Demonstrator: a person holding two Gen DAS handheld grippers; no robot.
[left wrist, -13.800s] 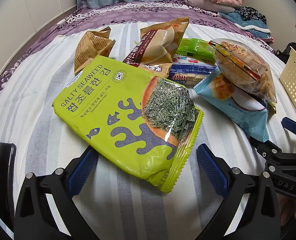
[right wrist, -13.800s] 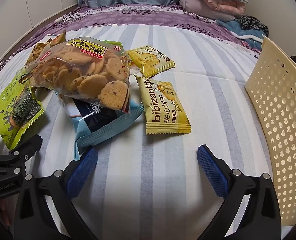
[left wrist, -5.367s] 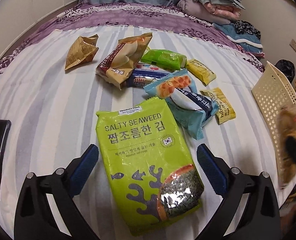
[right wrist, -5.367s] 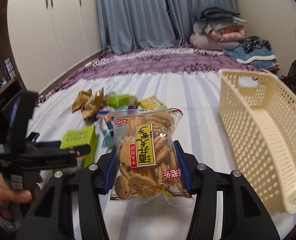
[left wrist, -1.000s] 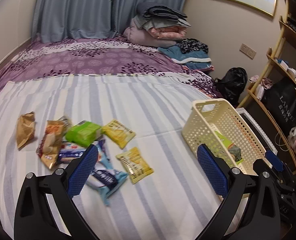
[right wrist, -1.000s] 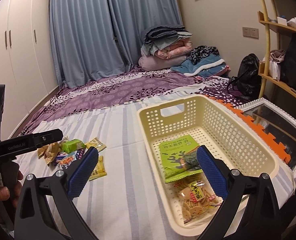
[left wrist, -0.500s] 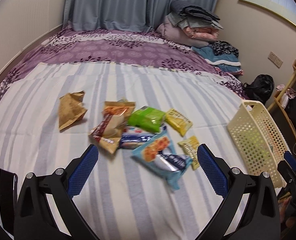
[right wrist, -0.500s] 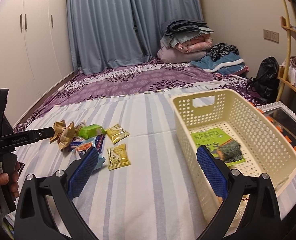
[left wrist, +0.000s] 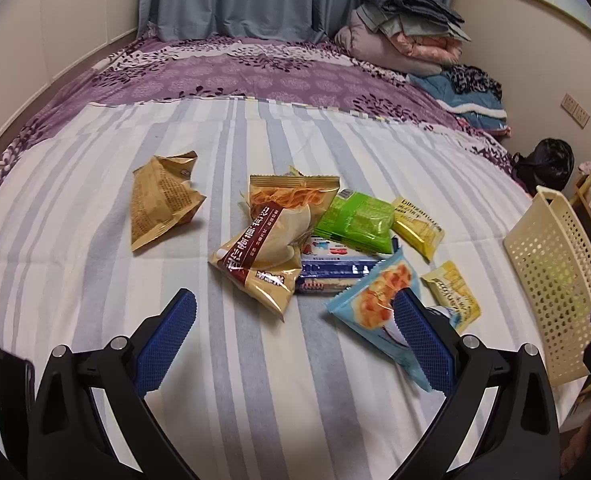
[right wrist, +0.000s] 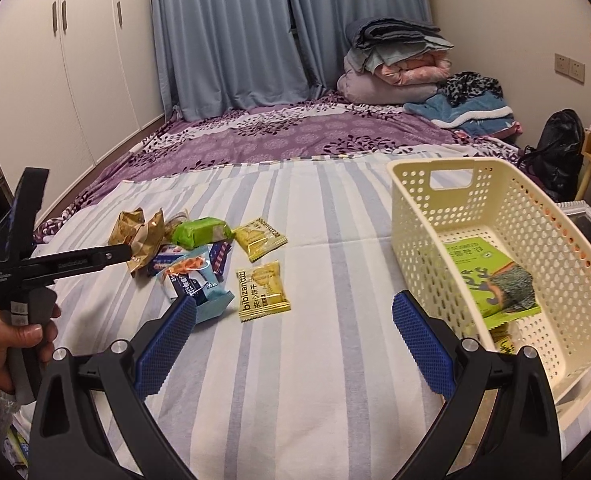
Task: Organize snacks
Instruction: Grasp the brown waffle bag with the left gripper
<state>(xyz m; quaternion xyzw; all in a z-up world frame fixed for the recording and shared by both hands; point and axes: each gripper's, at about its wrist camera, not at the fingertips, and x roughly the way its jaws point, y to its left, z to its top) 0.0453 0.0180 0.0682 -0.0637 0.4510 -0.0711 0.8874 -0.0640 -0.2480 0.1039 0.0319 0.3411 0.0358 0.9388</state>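
Observation:
Several snack packs lie on the striped sheet: a tan crumpled bag [left wrist: 161,202], a brown-and-cream bag [left wrist: 273,246], a green pack [left wrist: 355,218], a dark blue biscuit pack [left wrist: 335,270], a light blue pack [left wrist: 375,304] and two yellow biscuit packets [left wrist: 417,226] [right wrist: 263,292]. My left gripper [left wrist: 291,336] hovers open just short of the pile, its right finger in front of the light blue pack. The cream basket [right wrist: 507,216] holds the green seaweed bag [right wrist: 491,280]. My right gripper [right wrist: 293,336] is open and empty between the pile and the basket.
A person's hand [right wrist: 11,340] holds the left gripper's handle at the left of the right wrist view. Folded blankets [right wrist: 399,64] are stacked at the far end of the purple bedspread. A black bag [right wrist: 555,148] and a wooden shelf stand beyond the bed's right edge.
My left gripper has dropped closer to the snack pile, which now fills more of its view. My right gripper has swung left, away from the basket. Both stay open.

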